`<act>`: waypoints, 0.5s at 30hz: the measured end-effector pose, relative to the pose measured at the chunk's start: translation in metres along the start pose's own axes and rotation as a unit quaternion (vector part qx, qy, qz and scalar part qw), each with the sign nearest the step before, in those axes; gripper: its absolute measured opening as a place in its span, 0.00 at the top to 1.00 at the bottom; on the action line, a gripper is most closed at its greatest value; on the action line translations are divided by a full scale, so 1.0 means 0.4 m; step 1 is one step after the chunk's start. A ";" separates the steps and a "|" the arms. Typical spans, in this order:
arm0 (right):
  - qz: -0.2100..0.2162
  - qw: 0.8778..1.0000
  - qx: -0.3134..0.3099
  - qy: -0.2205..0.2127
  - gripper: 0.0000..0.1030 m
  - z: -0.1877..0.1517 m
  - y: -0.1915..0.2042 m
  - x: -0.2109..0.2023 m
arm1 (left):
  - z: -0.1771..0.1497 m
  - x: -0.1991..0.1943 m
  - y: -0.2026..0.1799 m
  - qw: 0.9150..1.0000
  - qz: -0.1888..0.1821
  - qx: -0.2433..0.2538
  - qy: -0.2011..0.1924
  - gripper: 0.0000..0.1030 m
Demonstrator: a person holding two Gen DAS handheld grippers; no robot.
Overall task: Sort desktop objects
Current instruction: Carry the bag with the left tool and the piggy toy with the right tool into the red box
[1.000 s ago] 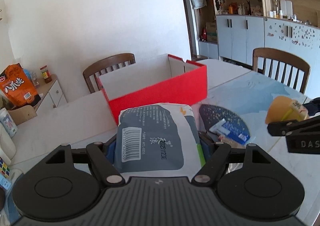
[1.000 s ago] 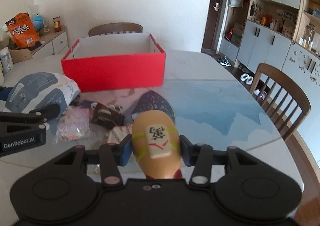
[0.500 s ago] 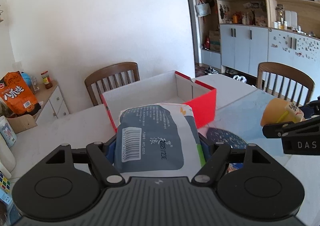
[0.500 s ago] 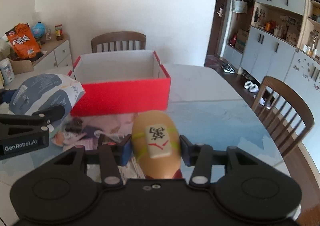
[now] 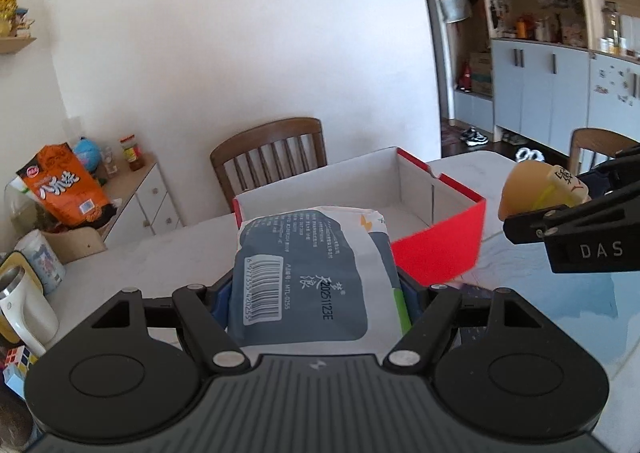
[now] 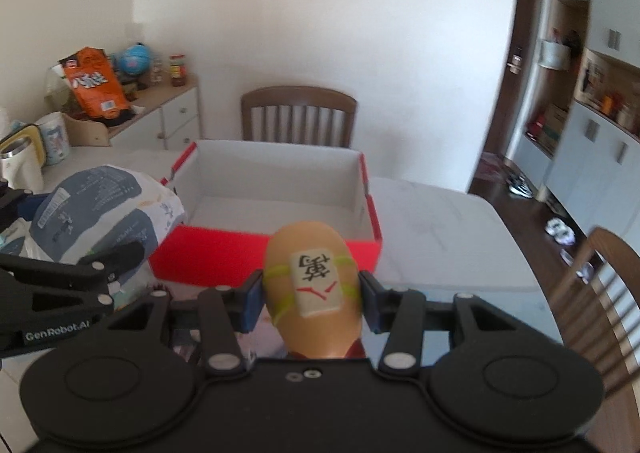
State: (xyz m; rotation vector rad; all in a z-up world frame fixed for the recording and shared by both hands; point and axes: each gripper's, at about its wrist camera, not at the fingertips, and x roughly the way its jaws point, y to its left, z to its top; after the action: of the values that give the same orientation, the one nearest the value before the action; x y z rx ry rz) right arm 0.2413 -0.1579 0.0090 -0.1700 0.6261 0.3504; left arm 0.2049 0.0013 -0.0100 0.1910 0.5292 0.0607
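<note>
Lengthwise, tissue pack [image 5: 312,273] toward open red box [image 5: 436,253].

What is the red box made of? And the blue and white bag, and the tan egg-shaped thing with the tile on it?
The red open-topped box looks like matte cardboard: thin flat walls, white inside, folded corners. The blue-and-white printed bag seems to be soft plastic film or coated paper; it puckers and bulges in the left gripper. The tan egg-shaped toy in the right gripper looks like smooth plastic or rubber; hard to say which.
</note>
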 end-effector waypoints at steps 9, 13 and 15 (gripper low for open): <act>0.022 0.999 -0.032 -0.008 0.54 0.069 -0.045 0.081 | 0.067 0.077 -0.026 1.000 0.027 -0.002 0.001 0.26; 0.026 0.999 -0.036 -0.003 0.54 0.095 -0.065 0.124 | 0.086 0.113 -0.024 0.999 0.032 -0.005 0.005 0.26; 0.026 0.999 -0.041 -0.004 0.54 0.107 -0.074 0.141 | 0.093 0.136 -0.018 0.999 0.033 -0.009 0.011 0.26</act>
State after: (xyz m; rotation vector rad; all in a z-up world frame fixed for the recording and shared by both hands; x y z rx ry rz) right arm 0.3180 -0.1590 0.0107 -0.2317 0.6085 0.4267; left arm 0.2708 -0.0060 -0.0070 0.1908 0.5439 0.1322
